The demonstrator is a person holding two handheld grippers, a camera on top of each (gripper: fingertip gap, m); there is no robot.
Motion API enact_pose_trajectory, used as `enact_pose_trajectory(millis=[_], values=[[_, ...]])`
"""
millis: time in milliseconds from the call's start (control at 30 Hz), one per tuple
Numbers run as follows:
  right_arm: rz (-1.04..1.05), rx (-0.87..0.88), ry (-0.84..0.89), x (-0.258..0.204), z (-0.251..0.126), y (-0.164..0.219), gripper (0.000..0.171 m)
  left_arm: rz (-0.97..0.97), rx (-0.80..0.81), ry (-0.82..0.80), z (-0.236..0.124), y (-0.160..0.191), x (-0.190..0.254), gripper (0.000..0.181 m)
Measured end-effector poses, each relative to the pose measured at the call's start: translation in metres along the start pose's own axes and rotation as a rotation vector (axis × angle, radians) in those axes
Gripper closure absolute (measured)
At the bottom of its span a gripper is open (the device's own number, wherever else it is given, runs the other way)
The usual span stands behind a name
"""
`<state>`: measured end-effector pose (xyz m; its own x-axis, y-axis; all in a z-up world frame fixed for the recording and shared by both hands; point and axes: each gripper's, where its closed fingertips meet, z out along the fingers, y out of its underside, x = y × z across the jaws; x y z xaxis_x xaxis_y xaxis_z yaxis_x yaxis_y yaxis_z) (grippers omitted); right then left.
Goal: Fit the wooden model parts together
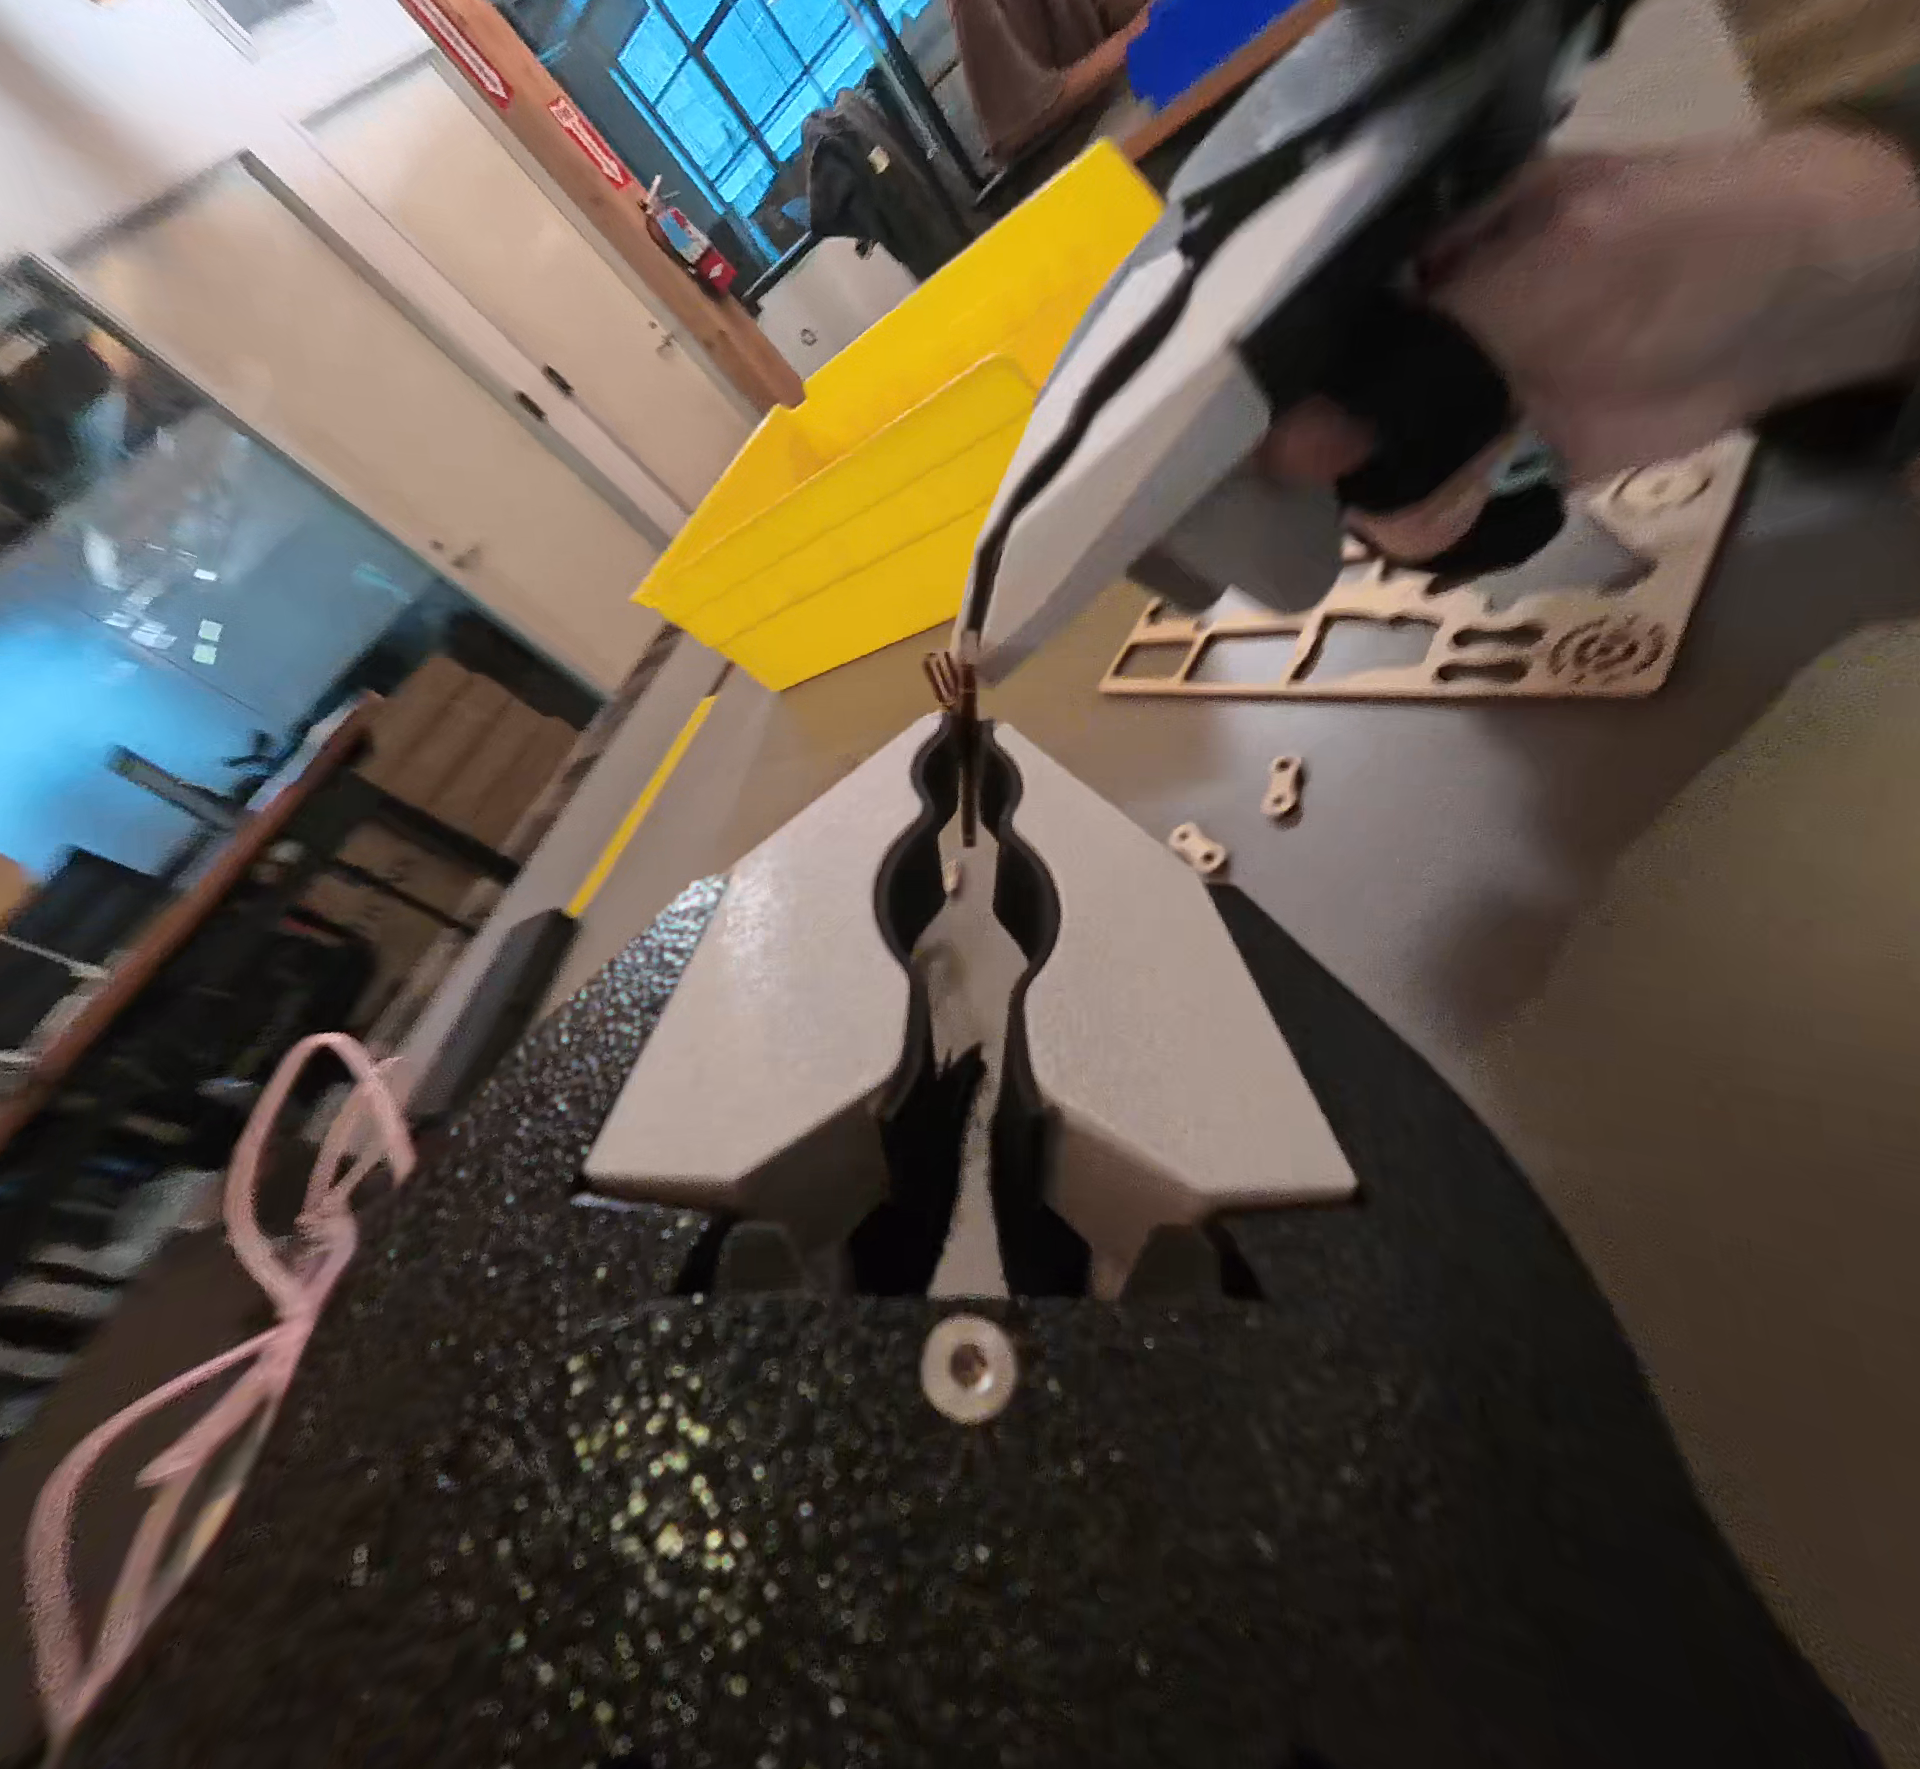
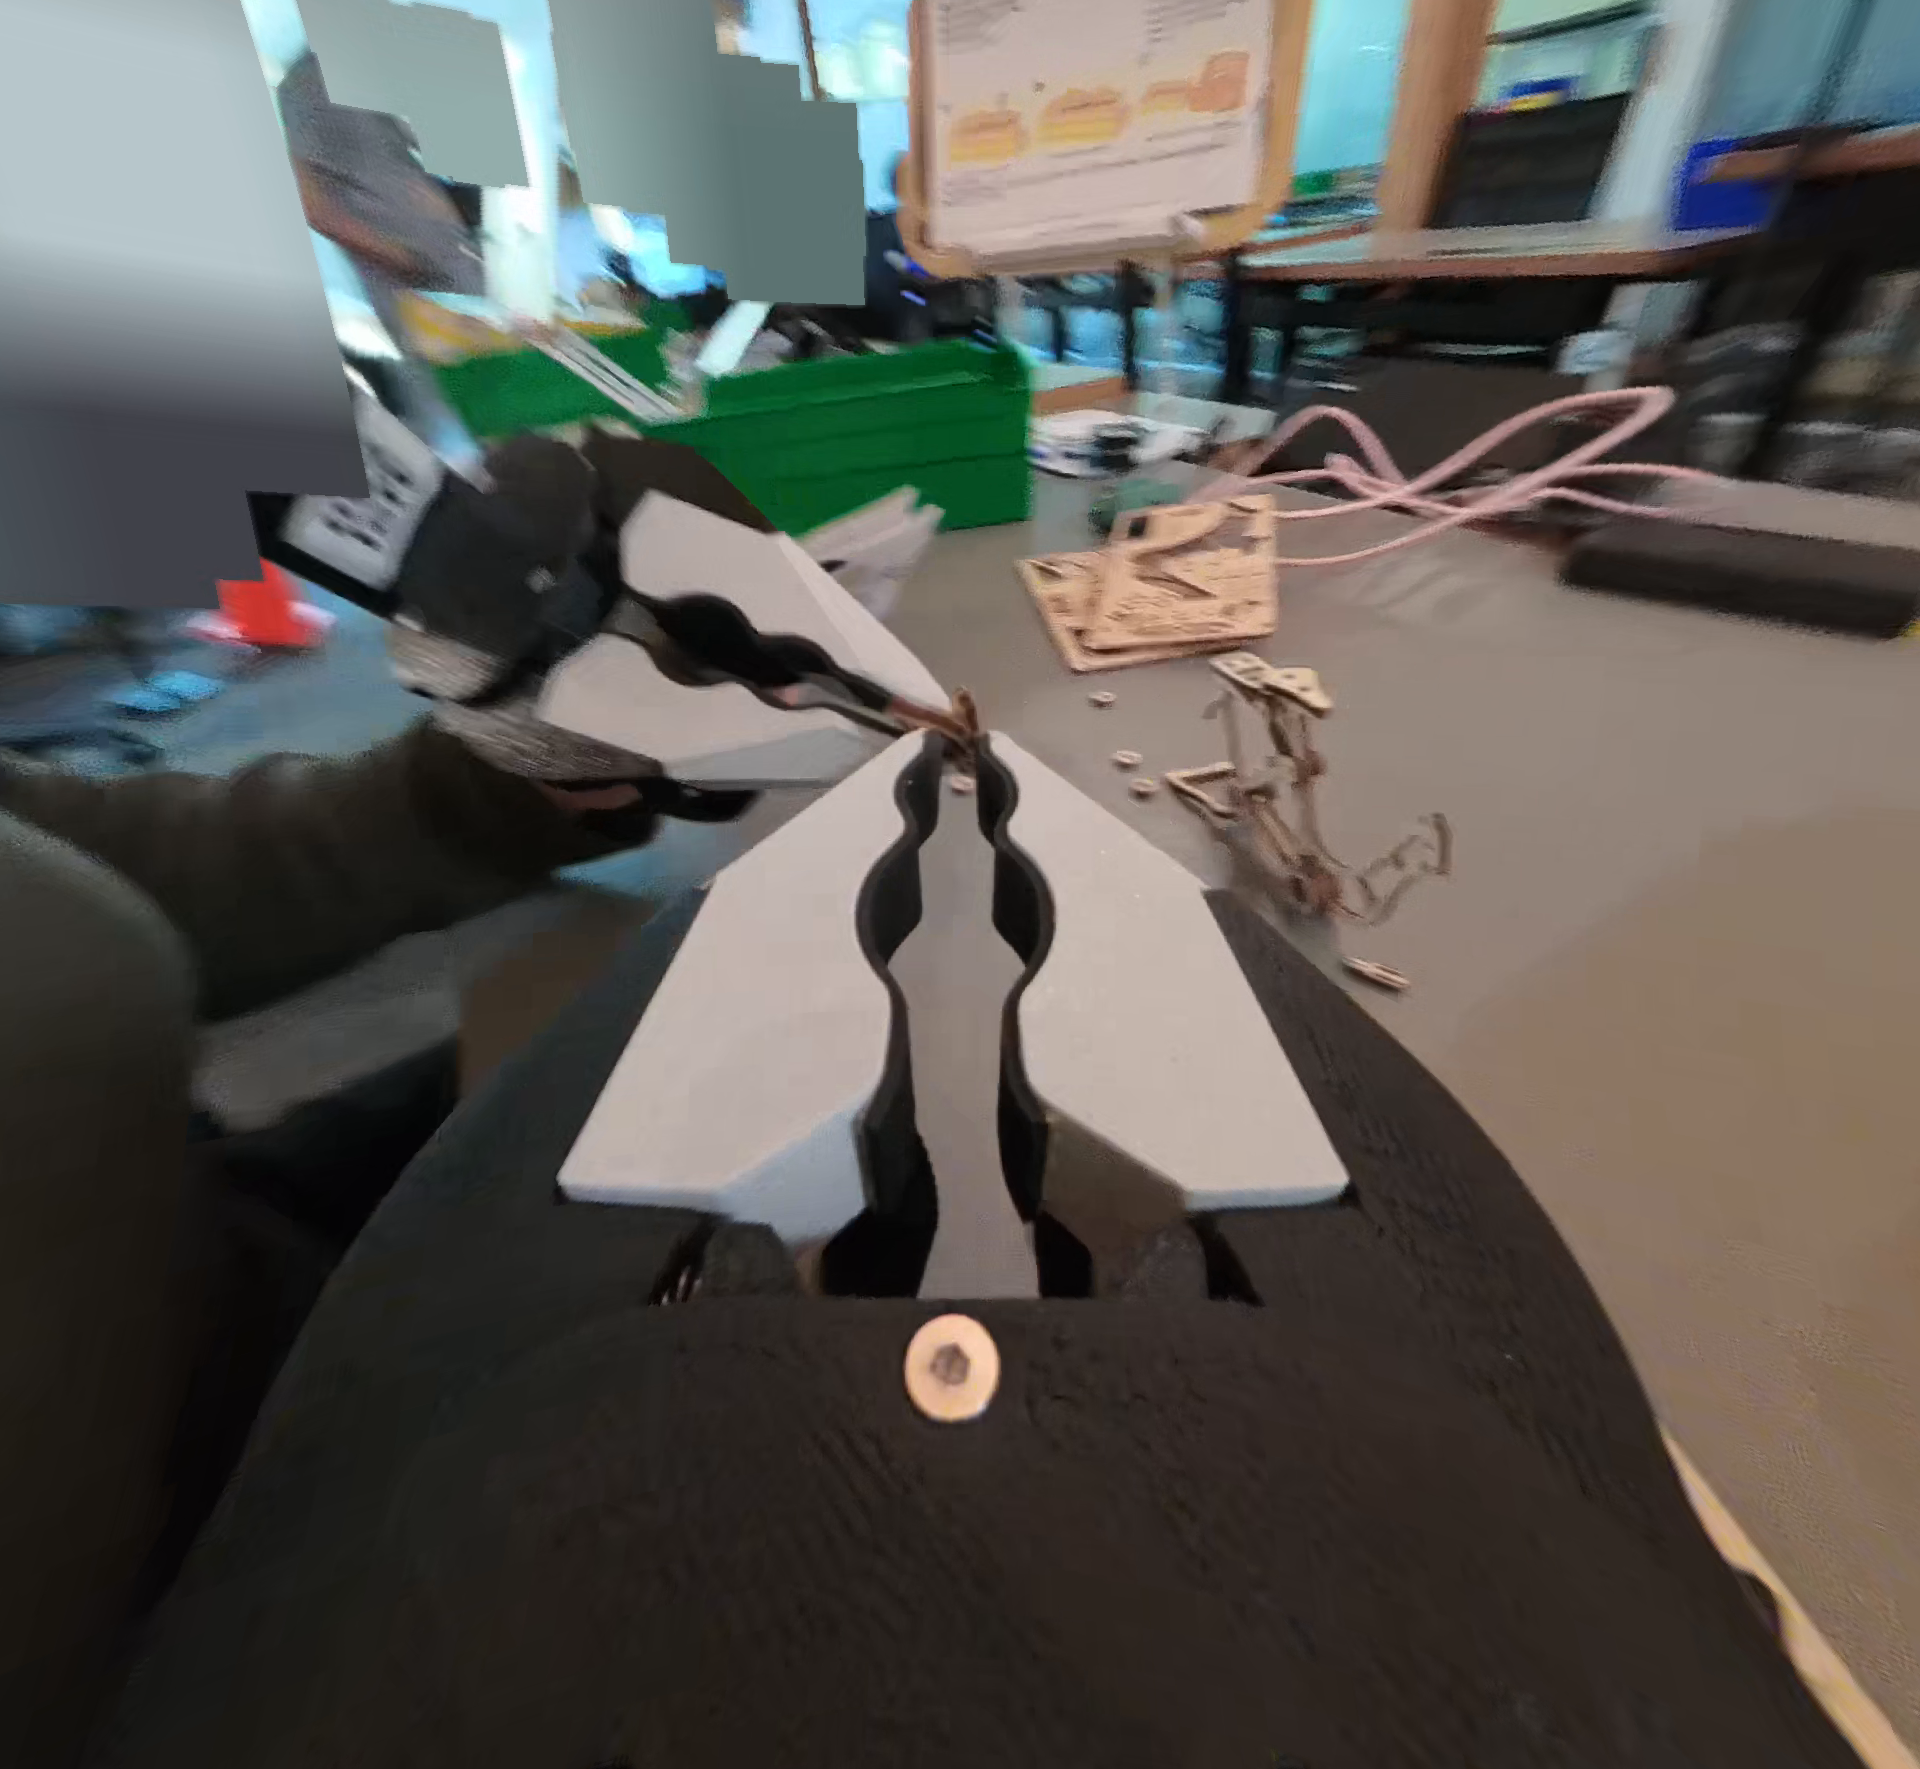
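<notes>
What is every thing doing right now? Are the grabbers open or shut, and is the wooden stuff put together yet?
left gripper: shut on a small wooden piece, held upright.
right gripper: shut on another small wooden part, tip to tip with the left.
cut-out wooden sheet: flat on the table, pieces already punched out.
two loose links: lying on the table, unjoined.
half-built wooden model: lying on the table.
yellow bin: open on top.

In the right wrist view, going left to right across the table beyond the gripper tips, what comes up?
Left gripper → green bin → flat wooden sheets → half-built wooden model → pink cable → black block.
</notes>
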<state>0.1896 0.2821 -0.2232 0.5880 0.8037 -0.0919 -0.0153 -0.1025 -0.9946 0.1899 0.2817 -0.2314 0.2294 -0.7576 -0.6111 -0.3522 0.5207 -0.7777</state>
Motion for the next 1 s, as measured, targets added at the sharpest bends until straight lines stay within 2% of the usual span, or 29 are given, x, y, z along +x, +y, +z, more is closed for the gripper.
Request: enact_pose_trajectory(millis=[100, 333, 500, 700, 800, 1000], values=[[0.114, 0.036, -0.114, 0.006, -0.009, -0.005, 0.159, 0.131, -0.052, -0.009, -0.003, 0.011, -0.001, 0.18], [0.149, -0.146, -0.369, -0.015, -0.005, 0.009, 0.16, 0.308, -0.038, 0.082, 0.001, 0.008, 0.027, 0.181], [-0.042, -0.263, -0.345, -0.015, -0.008, 0.018, 0.157, 0.299, -0.018, 0.109, -0.001, 0.007, 0.031, 0.181], [-0.077, -0.391, -0.389, -0.021, -0.012, 0.029, 0.166, 0.338, -0.019, 0.131, 0.0, 0.008, 0.038, 0.181], [-0.091, -0.404, -0.371, -0.019, -0.012, 0.027, 0.171, 0.337, -0.019, 0.134, -0.001, 0.008, 0.039, 0.181], [-0.109, -0.445, -0.31, -0.007, -0.012, 0.035, 0.171, 0.334, 0.004, 0.139, -0.001, 0.005, 0.04, 0.181]])
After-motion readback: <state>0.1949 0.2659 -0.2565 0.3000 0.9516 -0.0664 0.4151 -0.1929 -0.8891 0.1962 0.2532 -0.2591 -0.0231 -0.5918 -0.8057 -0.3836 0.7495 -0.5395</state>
